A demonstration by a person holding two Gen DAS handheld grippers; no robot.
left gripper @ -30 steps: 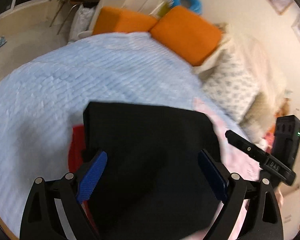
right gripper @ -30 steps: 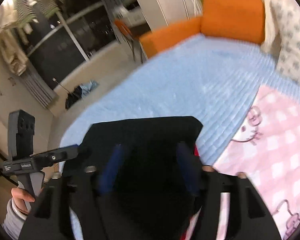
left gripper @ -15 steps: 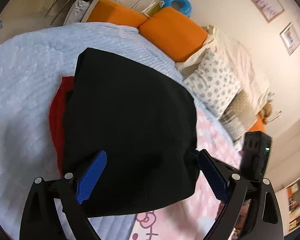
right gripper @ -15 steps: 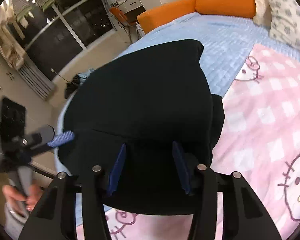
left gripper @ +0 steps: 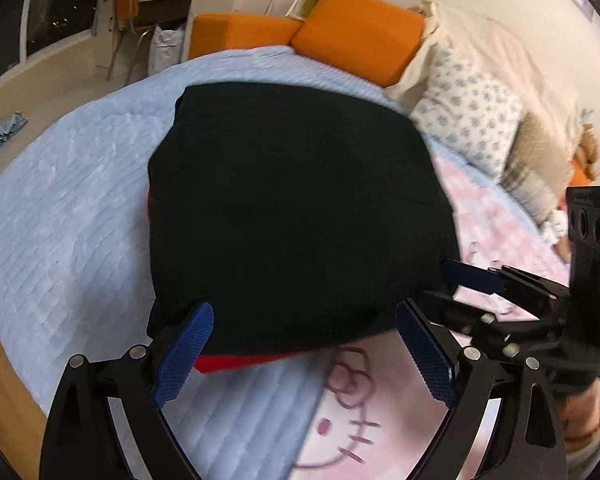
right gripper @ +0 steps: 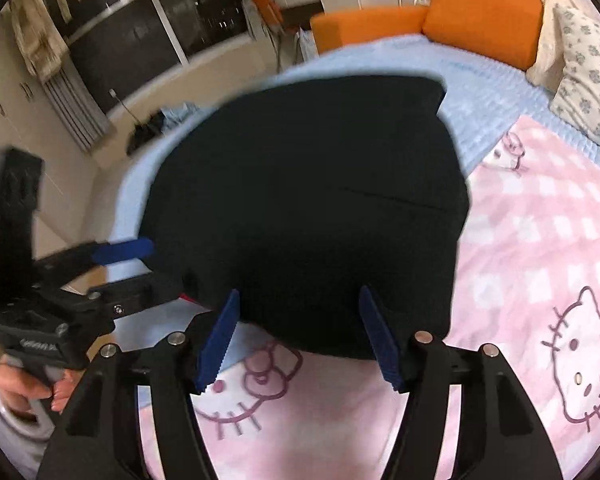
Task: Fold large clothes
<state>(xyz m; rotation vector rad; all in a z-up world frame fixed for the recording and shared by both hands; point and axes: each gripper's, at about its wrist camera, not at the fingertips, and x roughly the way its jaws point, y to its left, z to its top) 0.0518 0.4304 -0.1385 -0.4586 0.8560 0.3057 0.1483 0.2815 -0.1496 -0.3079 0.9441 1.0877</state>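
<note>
A bed (left gripper: 60,200) under a pale blue quilt carries a pink cartoon-cat blanket (right gripper: 540,280) on its right side. A folded black garment (left gripper: 292,216) lies across where the two meet, a red layer (left gripper: 236,362) showing at its near edge. The left gripper (left gripper: 306,350) and right gripper (right gripper: 298,330) stand at that near edge, fingers apart, the right having just widened; the cloth lies between and beyond them, unclamped.

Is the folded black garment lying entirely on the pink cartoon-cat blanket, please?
No. The black garment lies mostly on the light blue bedspread, with only its near edge overlapping the pink blanket.
</note>
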